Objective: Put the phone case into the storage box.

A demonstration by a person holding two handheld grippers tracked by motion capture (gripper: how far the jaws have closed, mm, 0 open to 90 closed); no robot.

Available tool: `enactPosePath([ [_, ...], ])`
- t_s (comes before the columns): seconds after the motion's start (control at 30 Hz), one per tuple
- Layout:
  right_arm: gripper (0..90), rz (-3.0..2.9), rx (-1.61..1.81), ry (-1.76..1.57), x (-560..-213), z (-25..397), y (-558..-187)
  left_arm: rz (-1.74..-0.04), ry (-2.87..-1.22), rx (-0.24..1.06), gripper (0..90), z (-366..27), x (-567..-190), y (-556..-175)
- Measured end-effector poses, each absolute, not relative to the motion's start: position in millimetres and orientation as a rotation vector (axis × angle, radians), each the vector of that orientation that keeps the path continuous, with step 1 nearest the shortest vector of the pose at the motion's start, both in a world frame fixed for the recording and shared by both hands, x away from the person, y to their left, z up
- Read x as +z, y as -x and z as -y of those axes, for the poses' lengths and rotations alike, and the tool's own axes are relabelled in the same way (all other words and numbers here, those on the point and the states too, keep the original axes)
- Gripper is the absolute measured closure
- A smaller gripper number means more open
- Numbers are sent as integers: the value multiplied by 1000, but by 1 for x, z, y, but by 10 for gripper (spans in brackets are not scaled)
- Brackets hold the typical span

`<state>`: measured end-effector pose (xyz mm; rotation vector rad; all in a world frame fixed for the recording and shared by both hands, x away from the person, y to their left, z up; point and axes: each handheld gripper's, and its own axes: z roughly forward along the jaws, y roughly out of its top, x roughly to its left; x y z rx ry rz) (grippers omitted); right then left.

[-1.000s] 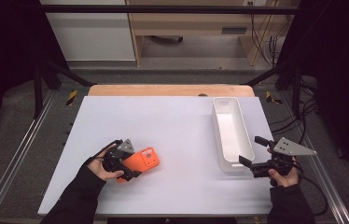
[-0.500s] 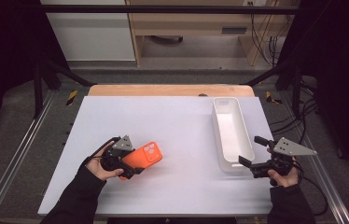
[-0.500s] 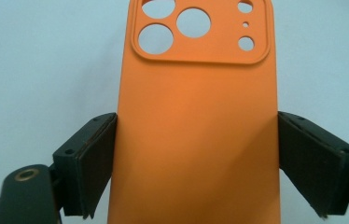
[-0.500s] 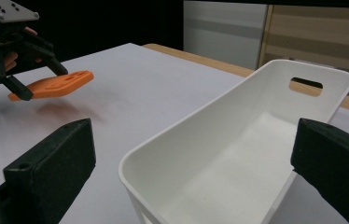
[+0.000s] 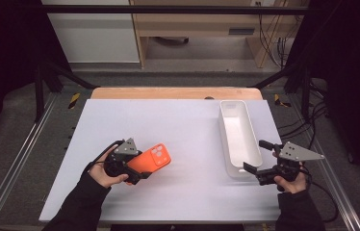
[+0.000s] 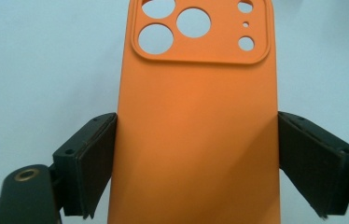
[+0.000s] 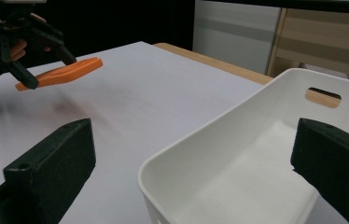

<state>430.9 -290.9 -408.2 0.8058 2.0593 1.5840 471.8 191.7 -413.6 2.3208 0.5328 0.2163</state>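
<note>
An orange phone case (image 5: 153,158) with camera cut-outs is held by its long edges in my left gripper (image 5: 134,166), shut on it at the table's front left. In the left gripper view the case (image 6: 196,116) runs up between both jaws, its cut-outs at the far end. The right gripper view shows the case (image 7: 60,72) lifted a little off the table. My right gripper (image 5: 256,155) stands open at the near end of a white bin (image 5: 224,130). Its jaws straddle the bin's near corner (image 7: 210,126) without touching it. The bin holds nothing.
The white table top (image 5: 192,125) has a wooden strip (image 5: 175,93) along its far edge. Metal rails run along both sides of the table. Cables hang at the back right (image 5: 284,43).
My left gripper has carried the orange case slightly right and away from me. The right gripper has hardly moved.
</note>
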Motion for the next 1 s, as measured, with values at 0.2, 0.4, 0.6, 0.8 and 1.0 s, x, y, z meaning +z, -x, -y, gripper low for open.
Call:
enactPosePath([
  [0.2, 4, -2082, 1584, -757, -404, 282, -430, -504, -2324, 214, 153, -187, -410, -468],
  [0.4, 5, -2107, 1577, -710, -400, 271, -428, -475, -2326, 208, 153, -181, -409, -465],
  [0.6, 4, -2130, 1575, -671, -399, 261, -428, -434, -2337, 198, 153, -175, -407, -464],
  [0.8, 5, -2158, 1564, -633, -398, 251, -427, -396, -2353, 201, 154, -168, -404, -462],
  [1.0, 4, -2213, 1545, -594, -403, 234, -428, -336, -2375, 200, 153, -156, -401, -462],
])
